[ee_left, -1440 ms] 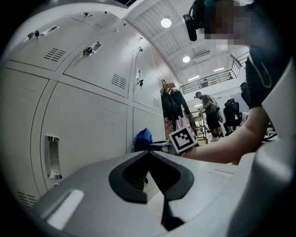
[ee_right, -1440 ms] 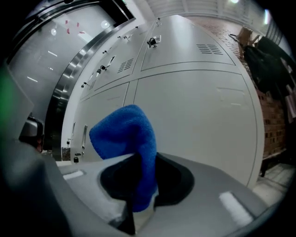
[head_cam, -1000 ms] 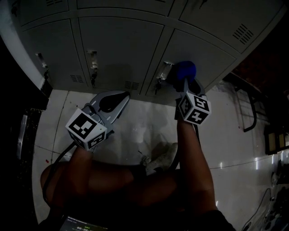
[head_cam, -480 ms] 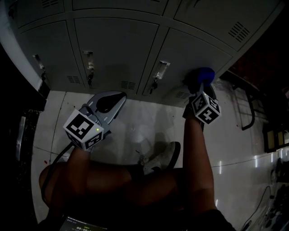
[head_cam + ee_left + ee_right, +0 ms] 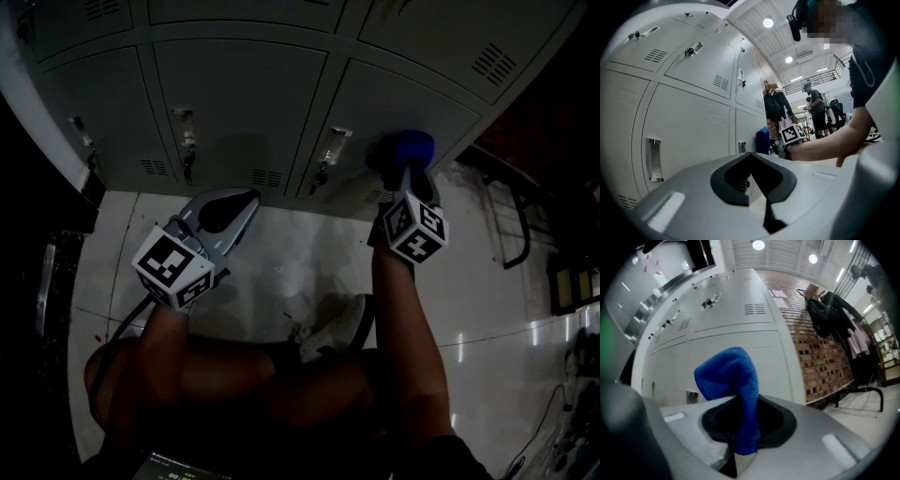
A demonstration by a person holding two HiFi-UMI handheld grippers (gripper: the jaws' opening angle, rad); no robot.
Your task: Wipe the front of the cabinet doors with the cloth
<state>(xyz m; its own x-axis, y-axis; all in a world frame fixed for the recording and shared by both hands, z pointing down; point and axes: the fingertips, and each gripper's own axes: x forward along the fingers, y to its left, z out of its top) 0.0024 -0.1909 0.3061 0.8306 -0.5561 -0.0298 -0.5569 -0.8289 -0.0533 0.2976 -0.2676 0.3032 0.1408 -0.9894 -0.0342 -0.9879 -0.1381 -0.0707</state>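
The left claw [image 5: 242, 201] hangs low and well to the left of the latch [image 5: 330, 147] on the right-hand door, out over the pale floor [image 5: 281, 272] and off the cabinet doors [image 5: 234, 94]. In its own view the left claw [image 5: 751, 161] has its two halves closed together with nothing between them, so it plays no part in the wiping. To the right of the latch, on the lower part of that same door, sits the blue cloth [image 5: 412, 148], and it appears to be pressed against the metal, though the contact itself is hard to confirm in this dim view. Just behind it comes the right claw [image 5: 409, 178], which is clamped tight on the cloth [image 5: 733, 376]. The cloth stands up out of the right claw [image 5: 740, 427] as a long bunch and folds over at its top toward the door. So the door lies straight ahead of the right claw, the bunch's long axis runs along the claw's reach, and the right arm is the one at the work. Compared with half a second ago, the cloth has come back leftward, toward the latch, after swinging farther right than it was a second ago. The left claw has hardly shifted. The next stroke probably carries on to the left across the door.
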